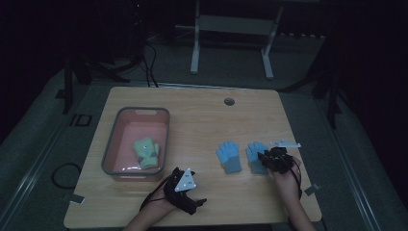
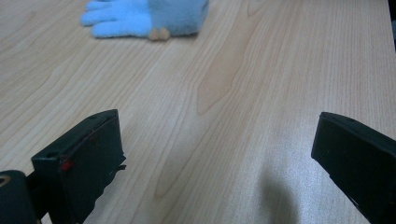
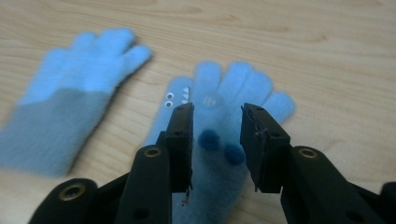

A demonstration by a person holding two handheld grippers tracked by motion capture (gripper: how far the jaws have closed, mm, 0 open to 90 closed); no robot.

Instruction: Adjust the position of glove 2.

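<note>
Dim room, floor and frame beyond the table [image 1: 202, 108] hard to make out. At left, a grey-rimmed pink bin [image 1: 110, 144] holding a green glove [image 1: 146, 153], its pattern too small to read. Just beside the bin's near corner, the left gripper [image 1: 201, 202] low over bare wood, jaws spread wide with nothing between, tips cut off in the left gripper view. Mid-table, a blue glove [image 1: 229, 157] lying flat, fingers away from the person, blurred in the right gripper view [image 3: 70, 107]. Just right of it, a second blue glove [image 3: 229, 93] with small eyes and dark pompoms, cuff hidden under the right gripper [image 3: 216, 116], jaws part open, straddling its palm, contact impossible to tell. Small metal piece [image 1: 285, 143] near the right edge, unclear.
</note>
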